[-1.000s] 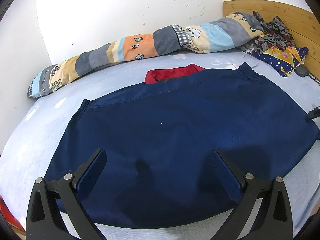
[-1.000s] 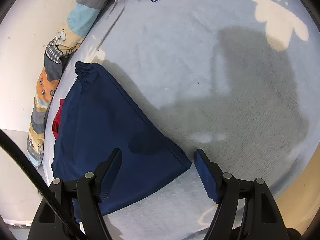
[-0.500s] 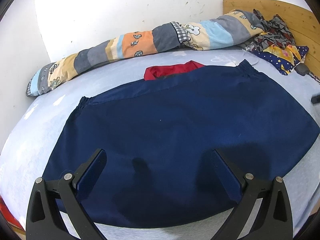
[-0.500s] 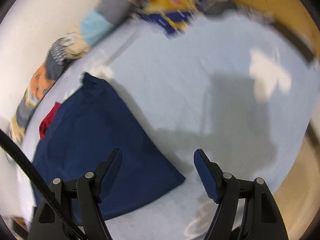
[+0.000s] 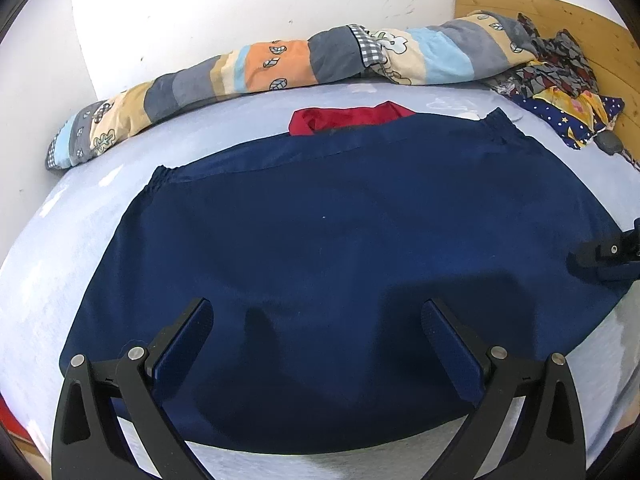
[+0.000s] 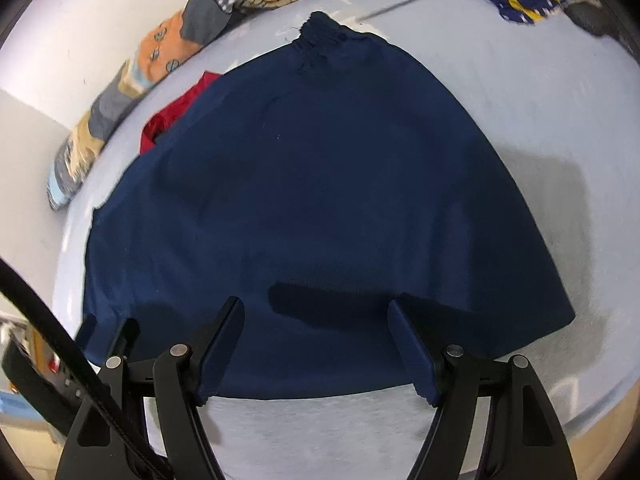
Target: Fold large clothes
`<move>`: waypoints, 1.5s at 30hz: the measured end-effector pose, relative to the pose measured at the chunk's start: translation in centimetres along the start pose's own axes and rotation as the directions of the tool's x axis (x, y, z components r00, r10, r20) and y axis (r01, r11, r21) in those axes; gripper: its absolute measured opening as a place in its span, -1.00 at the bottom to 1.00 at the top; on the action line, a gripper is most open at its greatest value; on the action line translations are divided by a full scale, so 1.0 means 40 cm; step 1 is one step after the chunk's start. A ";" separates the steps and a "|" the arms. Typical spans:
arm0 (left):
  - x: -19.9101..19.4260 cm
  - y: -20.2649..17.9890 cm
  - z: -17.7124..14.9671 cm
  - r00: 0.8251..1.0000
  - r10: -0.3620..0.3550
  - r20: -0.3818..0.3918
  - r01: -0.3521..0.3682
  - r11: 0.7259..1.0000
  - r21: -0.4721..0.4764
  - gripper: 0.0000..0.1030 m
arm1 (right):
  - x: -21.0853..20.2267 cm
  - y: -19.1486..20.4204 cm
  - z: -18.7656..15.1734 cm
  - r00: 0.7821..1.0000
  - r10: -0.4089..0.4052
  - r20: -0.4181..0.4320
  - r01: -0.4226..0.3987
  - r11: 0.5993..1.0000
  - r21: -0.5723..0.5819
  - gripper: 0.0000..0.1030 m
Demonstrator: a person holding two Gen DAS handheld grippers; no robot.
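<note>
A large navy blue garment (image 5: pixel 340 248) lies spread flat on the pale blue bed sheet (image 5: pixel 72 232), its gathered elastic edge on the far side. My left gripper (image 5: pixel 316 308) hovers open over the garment's near hem, with nothing between its fingers. The right gripper (image 6: pixel 316 304) is also open and empty above the near hem of the same garment (image 6: pixel 320 184). In the left wrist view the right gripper (image 5: pixel 604 256) shows at the right edge, over the garment's right corner.
A red cloth (image 5: pixel 348 118) sticks out from under the garment's far edge. A rolled patchwork quilt (image 5: pixel 280 64) lies along the white wall. Patterned cloths (image 5: pixel 568 116) are piled by the wooden headboard (image 5: pixel 560 12). Bare sheet (image 6: pixel 540 92) lies right of the garment.
The right gripper has swung from the bare sheet at the garment's right corner to over the garment, rolling as it went. It now shows in the left view. The left gripper has barely moved.
</note>
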State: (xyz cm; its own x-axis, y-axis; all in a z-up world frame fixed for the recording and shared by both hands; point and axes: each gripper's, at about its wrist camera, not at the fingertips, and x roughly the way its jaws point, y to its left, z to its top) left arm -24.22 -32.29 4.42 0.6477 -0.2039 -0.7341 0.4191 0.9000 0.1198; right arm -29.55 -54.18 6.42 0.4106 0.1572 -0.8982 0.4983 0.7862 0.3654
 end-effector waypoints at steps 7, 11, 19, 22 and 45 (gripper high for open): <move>-0.004 0.002 0.000 1.000 0.004 0.000 -0.004 1.000 -0.008 1.00 | -0.075 -0.038 0.054 0.993 -0.033 0.116 0.031 0.999 0.020 0.52; -0.004 0.006 0.001 1.000 0.003 -0.002 -0.003 1.000 -0.012 1.00 | -0.119 -0.175 0.119 0.986 -0.043 0.160 0.014 0.983 0.181 0.52; -0.013 0.007 0.010 1.000 -0.010 0.008 0.010 1.000 -0.026 1.00 | -0.062 -0.351 0.084 0.991 0.122 0.057 -0.135 0.902 0.410 0.53; -0.018 0.005 0.009 1.000 -0.014 0.010 0.014 1.000 -0.023 1.00 | -0.065 -0.344 0.070 0.983 0.177 0.050 -0.181 0.891 0.416 0.54; -0.008 0.005 0.009 1.000 -0.018 -0.009 0.018 0.999 -0.042 1.00 | -0.010 -0.316 0.058 0.925 0.372 0.081 -0.368 0.817 0.443 0.70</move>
State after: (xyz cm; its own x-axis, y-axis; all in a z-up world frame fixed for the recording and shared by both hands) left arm -24.11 -32.18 4.91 0.6344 -0.2169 -0.7420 0.4038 0.9115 0.0788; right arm -34.25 -65.56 2.72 0.6269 0.3894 -0.6748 0.5949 0.3199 0.7374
